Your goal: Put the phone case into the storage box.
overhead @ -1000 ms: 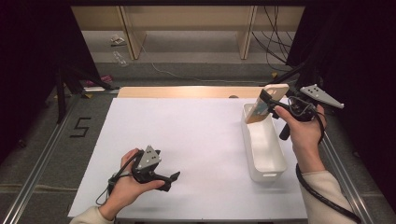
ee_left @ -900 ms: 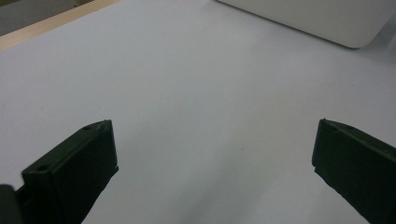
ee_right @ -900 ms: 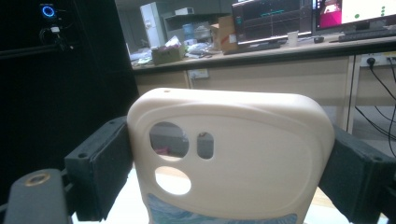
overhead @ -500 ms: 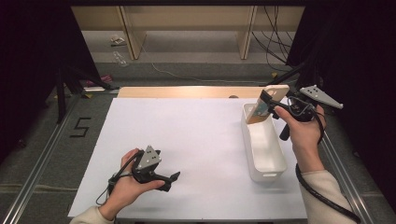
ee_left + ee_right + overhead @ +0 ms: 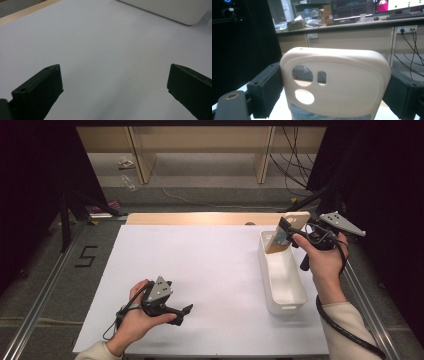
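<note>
Sitting between right fingers point(image 5: 265, 92): phone case point(image 5: 337, 82)

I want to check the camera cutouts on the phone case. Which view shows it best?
The right gripper view: the phone case faces the lens, cutouts plain, clamped by the right gripper. The high view shows it small and tilted above the white bin.

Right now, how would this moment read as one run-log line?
right gripper: shut on phone case, tilted over white bin | left gripper: open, nothing between jaws, low over white table
</note>
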{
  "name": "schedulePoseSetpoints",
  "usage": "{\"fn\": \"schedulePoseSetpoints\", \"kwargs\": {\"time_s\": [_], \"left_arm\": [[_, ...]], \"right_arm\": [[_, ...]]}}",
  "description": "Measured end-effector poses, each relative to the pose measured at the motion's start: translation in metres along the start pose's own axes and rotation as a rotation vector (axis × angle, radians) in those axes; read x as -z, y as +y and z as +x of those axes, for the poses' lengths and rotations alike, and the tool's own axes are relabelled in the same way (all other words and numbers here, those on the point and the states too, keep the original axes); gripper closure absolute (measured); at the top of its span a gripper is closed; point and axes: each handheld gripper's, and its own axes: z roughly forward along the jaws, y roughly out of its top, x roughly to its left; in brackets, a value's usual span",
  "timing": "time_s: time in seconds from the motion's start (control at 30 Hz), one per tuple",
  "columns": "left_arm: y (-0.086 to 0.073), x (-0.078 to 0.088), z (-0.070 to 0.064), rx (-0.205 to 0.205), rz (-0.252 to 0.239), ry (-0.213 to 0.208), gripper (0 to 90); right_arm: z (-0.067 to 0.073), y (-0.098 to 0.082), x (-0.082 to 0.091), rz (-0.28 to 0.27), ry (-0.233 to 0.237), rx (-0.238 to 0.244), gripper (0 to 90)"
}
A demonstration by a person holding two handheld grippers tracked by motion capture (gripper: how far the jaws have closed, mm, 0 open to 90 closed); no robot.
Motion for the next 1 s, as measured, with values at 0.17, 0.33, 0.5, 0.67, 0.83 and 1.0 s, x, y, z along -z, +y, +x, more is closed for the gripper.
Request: {"fn": "schedulePoseSetpoints", "kwargs": {"time_s": [0.17,0.33,0.5,0.67,0.83,1.0], "left_arm": [[0.0,-0.001,0.0,-0.001,0.003,-0.004,0.0],[0.0,-0.001,0.0,-0.001,0.004,-0.004,0.0],[0.0,-0.001,0.0,-0.004,0.004,-0.005,0.0],[0.0,-0.001,0.0,-0.003,0.004,-0.006,0.0],[0.0,-0.001,0.0,-0.001,0.002,-0.005,0.0],[0.0,-0.001,0.0,-0.001,0.001,-0.005,0.0]], "right_arm": [[-0.002,0.001,-0.001,0.004,-0.011,0.005,13.1],[-0.004,0.0,-0.004,0.018,-0.019,0.01,13.1],[-0.003,0.001,-0.008,0.024,-0.023,0.013,13.1],[-0.004,0.002,-0.011,0.027,-0.032,0.015,13.1],[-0.004,0.001,-0.013,0.034,-0.038,0.018,13.1],[-0.005,0.002,-0.014,0.035,-0.044,0.017,13.1]]}}
